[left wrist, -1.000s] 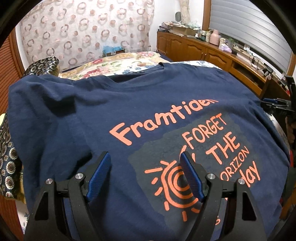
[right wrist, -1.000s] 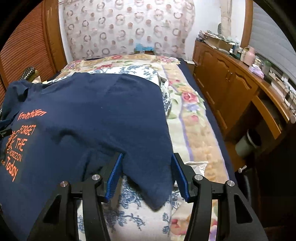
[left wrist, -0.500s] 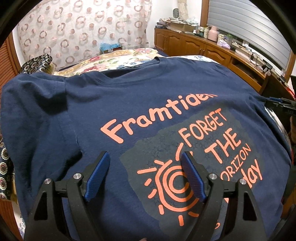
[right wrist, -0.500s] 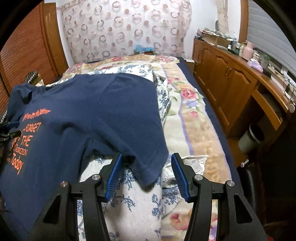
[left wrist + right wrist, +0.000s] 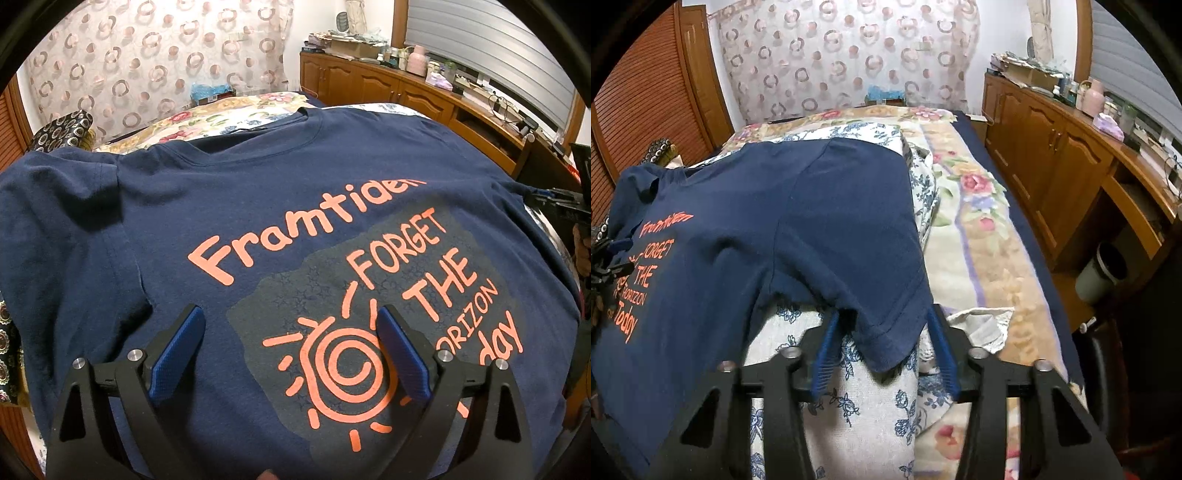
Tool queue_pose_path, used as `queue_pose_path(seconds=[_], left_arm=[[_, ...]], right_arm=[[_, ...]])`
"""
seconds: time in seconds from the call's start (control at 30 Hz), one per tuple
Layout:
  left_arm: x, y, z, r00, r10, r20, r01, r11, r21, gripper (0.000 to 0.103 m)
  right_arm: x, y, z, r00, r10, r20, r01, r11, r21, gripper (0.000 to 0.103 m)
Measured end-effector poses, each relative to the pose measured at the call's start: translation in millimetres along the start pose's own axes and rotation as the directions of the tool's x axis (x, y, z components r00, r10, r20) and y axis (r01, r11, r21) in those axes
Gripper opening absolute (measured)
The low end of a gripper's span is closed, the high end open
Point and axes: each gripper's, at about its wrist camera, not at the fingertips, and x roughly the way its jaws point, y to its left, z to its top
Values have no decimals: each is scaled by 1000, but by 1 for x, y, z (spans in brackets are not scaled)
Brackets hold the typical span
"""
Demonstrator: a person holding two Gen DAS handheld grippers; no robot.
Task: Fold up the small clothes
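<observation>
A navy T-shirt [image 5: 280, 192] with orange print lies spread face up on the bed; it also shows in the right wrist view [image 5: 775, 221]. My left gripper [image 5: 290, 332] is open, hovering over the orange sun print near the shirt's lower front. My right gripper [image 5: 882, 332] is open, its blue pads on either side of the hem of the shirt's sleeve [image 5: 882, 314], which hangs over a blue-flowered white quilt [image 5: 871, 398]. The right gripper also shows at the right edge of the left wrist view [image 5: 554, 199].
The bed has a floral blanket [image 5: 982, 229]. A wooden cabinet [image 5: 1063, 155] with clutter on top runs along the right wall. A grey bin [image 5: 1104, 273] stands on the floor. A dark patterned cushion [image 5: 62, 129] lies at the left. A curtain [image 5: 849, 55] hangs behind.
The right gripper has moved forward so the sleeve hem now lies between its pads. The left gripper has shifted slightly over the print, still open.
</observation>
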Motion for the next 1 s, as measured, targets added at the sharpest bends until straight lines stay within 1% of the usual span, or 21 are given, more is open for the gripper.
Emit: queue_pose_path(seconds=[0.07,0.17,0.23,0.27,0.4,0.5,0.6,0.67,0.73,0.77,0.9,0.97,1.0], left_arm=[[0,-1,0,1000,-1,0,1,1000,-1,95],[0,0,0,1000,0,0,0,1000,0,95],[0,-1,0,1000,0,0,0,1000,-1,95],[0,-1,0,1000,-1,0,1,1000,-1,95],[0,1,0,1000,0,-3,0,1000,-6,97],[0,3,0,1000,8,-2,-8,1000,-7,97],[-6,8,-1,1000,22,23,-21,1000,-19,97],[-15,12,-1,998,27,59,-25,999,-35,97],[-25,17,0,996,26,87,-22,999,-49,97],[-32,19,0,993,31,113,-25,998,-58,97],[-58,26,-2,980,47,195,-28,995,-95,97],[-66,26,-2,972,53,228,-28,994,-108,97],[-69,26,-2,969,60,239,-33,993,-116,97]], right_arm=[[-2,1,0,1000,-8,7,8,1000,-18,23],[-4,10,2,999,-32,21,33,997,-68,10],[-6,18,3,998,-49,41,53,994,-98,8],[-9,21,6,997,-52,59,58,992,-109,8],[-18,37,19,991,-23,131,41,989,-139,8],[-25,58,30,983,26,181,8,983,-185,7],[-26,84,34,977,89,196,-41,971,-235,7],[-22,99,30,975,129,183,-78,962,-263,7],[-14,111,21,974,172,147,-125,951,-282,8],[-9,113,18,975,184,129,-141,948,-286,8],[14,121,-8,984,173,50,-150,942,-302,8],[19,118,-15,986,162,34,-145,945,-294,8],[21,113,-16,986,162,30,-147,948,-283,11]])
